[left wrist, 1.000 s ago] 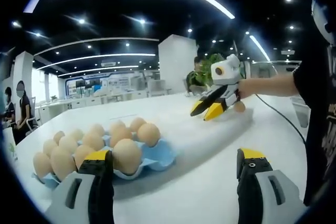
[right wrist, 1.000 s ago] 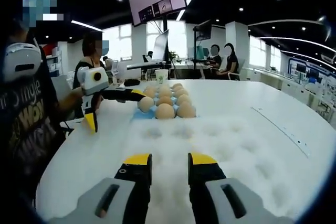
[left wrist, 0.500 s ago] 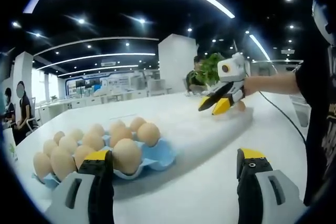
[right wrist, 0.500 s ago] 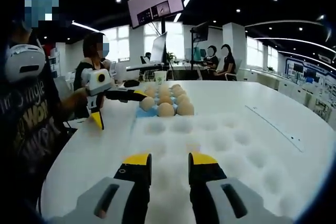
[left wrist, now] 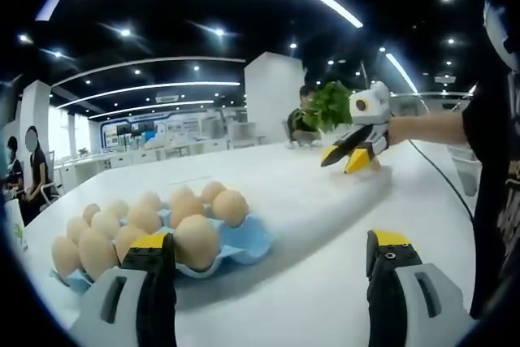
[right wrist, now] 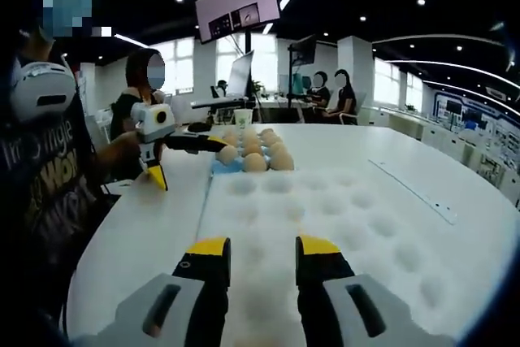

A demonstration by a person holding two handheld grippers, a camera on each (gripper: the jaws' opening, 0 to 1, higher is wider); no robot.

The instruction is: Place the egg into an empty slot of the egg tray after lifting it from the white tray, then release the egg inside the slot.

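A blue egg tray (left wrist: pixel 244 241) holding several brown eggs (left wrist: pixel 195 241) sits just ahead of my left gripper (left wrist: pixel 268 249), whose jaws stand wide open with nothing between them. Its near right corner shows bare blue slots. The long white tray (left wrist: pixel 325 193) runs from there to the right. At its far end lies one egg (left wrist: pixel 373 165), with my right gripper (left wrist: pixel 348 156) hovering beside it, jaws a little apart. In the right gripper view, my right gripper (right wrist: pixel 262 249) is open over the dimpled white tray (right wrist: pixel 341 217). Beyond are the egg tray (right wrist: pixel 218 165) and the left gripper (right wrist: pixel 191 160).
Both trays rest on a large white table (right wrist: pixel 146 225) with a curved edge. The person's arm (left wrist: pixel 422 130) reaches in from the right. A green plant (left wrist: pixel 329 107) and seated people are beyond the table. A cup (right wrist: pixel 243 118) stands behind the egg tray.
My right gripper has drawn back along the white tray, away from the egg tray, toward the lone egg at the far end. The left gripper has stayed put.
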